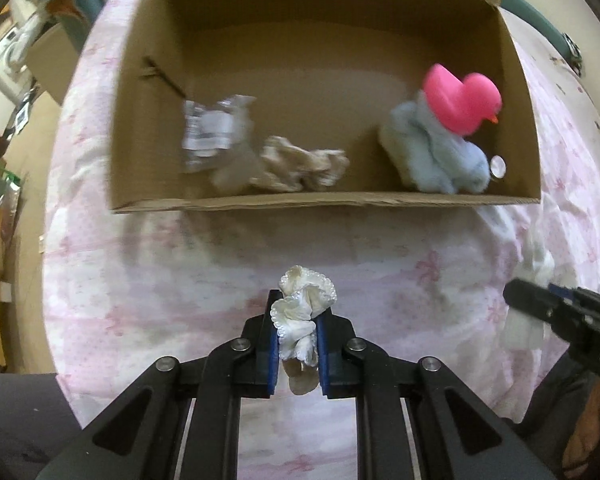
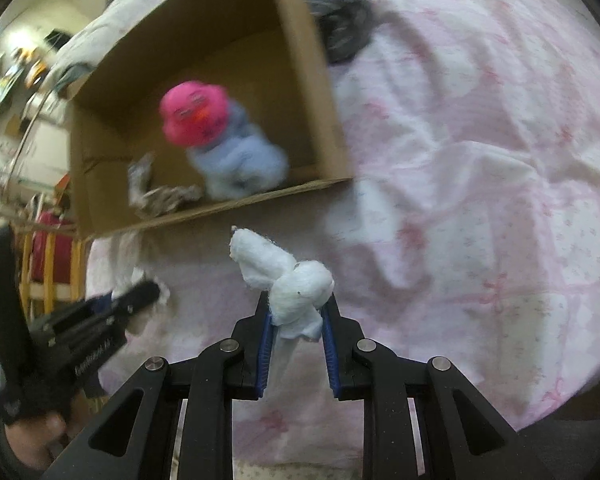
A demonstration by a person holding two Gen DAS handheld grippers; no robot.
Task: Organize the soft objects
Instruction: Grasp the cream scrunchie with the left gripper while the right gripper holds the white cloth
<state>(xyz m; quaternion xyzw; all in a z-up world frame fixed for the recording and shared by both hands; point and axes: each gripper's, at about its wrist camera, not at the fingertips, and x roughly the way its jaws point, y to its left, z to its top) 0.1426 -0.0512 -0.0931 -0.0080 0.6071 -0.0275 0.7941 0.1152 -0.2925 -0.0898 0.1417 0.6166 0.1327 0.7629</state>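
Observation:
My left gripper (image 1: pixel 299 312) is shut on a cream ruffled scrunchie (image 1: pixel 304 308) and holds it over the pink bedspread, in front of the cardboard box (image 1: pixel 324 200). My right gripper (image 2: pixel 298 308) is shut on a white knotted cloth (image 2: pixel 288 280), also short of the box (image 2: pixel 236 204). Inside the box lie a pink rubber duck (image 1: pixel 462 98) on a light blue plush (image 1: pixel 436 152), a beige fuzzy scrunchie (image 1: pixel 300 166) and a grey-white crumpled item (image 1: pixel 214 132). The right gripper shows at the right edge of the left wrist view (image 1: pixel 540 304); the left gripper shows at the left of the right wrist view (image 2: pixel 140 294).
The box stands on a pink flowered bedspread (image 2: pixel 480 200). A dark bundle (image 2: pixel 340 36) lies beyond the box's right wall. Furniture and clutter stand off the bed's left side (image 1: pixel 4 184). A small round white object (image 1: pixel 497 167) rests in the box's right corner.

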